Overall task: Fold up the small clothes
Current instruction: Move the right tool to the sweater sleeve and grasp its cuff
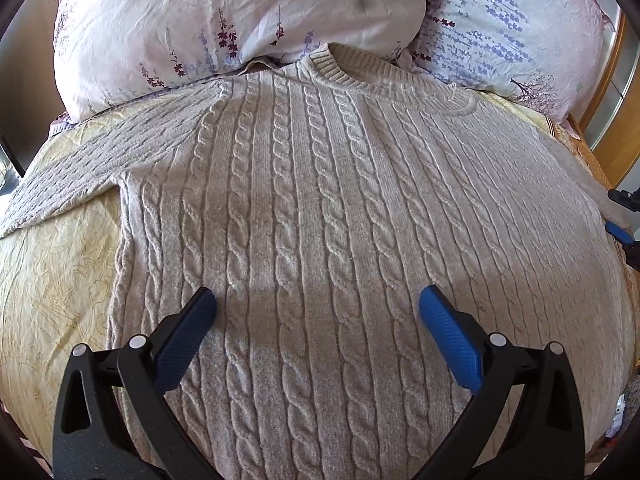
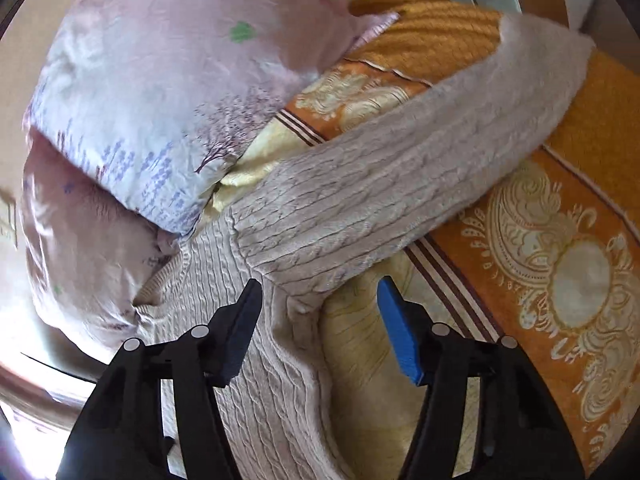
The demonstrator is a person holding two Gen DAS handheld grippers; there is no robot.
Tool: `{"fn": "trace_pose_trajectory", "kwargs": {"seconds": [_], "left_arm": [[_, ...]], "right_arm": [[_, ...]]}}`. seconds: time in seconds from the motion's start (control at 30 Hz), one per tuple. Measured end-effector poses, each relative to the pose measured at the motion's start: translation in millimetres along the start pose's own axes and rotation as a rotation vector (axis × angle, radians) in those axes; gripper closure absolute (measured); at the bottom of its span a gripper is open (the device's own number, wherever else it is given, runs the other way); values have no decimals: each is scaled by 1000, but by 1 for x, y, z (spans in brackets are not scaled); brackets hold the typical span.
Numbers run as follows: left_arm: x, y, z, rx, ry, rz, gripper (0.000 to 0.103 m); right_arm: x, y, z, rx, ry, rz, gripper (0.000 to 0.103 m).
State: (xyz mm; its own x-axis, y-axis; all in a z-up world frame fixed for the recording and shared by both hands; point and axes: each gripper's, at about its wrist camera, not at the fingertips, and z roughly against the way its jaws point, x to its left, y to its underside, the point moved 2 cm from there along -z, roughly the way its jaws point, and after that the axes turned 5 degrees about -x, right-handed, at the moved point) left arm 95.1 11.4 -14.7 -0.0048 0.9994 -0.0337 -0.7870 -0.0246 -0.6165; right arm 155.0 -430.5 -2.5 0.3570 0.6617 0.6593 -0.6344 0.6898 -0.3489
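left claw (image 1: 318,300): fingers spread wide apart, nothing between them, poised over the lower middle of the jumper's front.
right claw (image 2: 320,290): fingers also spread apart and empty, pointing at the spot where the sleeve meets the body, by the armpit; one finger is over the knit, the other over the bedspread.
jumper (image 1: 320,200): pale grey cable knit, lying front up and flat on the bed, collar (image 1: 384,70) toward the pillows, hem toward the claws.
left-hand sleeve (image 1: 68,168): stretched out sideways, away from the body, not folded.
right-hand sleeve (image 2: 400,168): stretched out at an angle across the bedspread toward the bed's edge, cuff far from the body, not folded.
bedspread (image 2: 560,280): pale yellow under the jumper, with an orange patterned border beyond the right-hand sleeve.
pillows (image 1: 240,12): two with flower prints, just past the collar; one touches the shoulder area.
done, as i judge it: the jumper looks laid out and smoothed, no fold made yet.
left, as i judge it: both sleeves to bring in over the body, then the body to fold up; the right claw seems placed to start with its sleeve.
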Motion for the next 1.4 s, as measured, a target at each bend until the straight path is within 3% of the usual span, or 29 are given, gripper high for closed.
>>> {"fn": "trace_pose_trajectory", "kwargs": {"seconds": [0.2, 0.37, 0.5, 0.83, 0.97, 1.13, 1.4], "left_arm": [[-4, -2, -3, 9, -3, -18, 2], [-4, -2, -3, 9, -2, -18, 2], [-4, -2, -5, 10, 0, -17, 2], [-5, -3, -6, 12, -1, -19, 2], [-5, -3, -7, 12, -3, -22, 2], [-6, -3, -7, 12, -3, -22, 2], [-6, -3, -7, 12, -3, -21, 2]], "right_arm": [[-2, -5, -8, -45, -17, -21, 46], [-34, -27, -3, -169, 17, -126, 64], [-67, -45, 18, -268, 55, -212, 67], [-92, -52, 39, -340, 79, -268, 75], [-98, -55, 38, -370, 99, -285, 90], [-84, -57, 48, -418, 72, -177, 93], [-13, -54, 74, -454, -105, 47, 93]]}}
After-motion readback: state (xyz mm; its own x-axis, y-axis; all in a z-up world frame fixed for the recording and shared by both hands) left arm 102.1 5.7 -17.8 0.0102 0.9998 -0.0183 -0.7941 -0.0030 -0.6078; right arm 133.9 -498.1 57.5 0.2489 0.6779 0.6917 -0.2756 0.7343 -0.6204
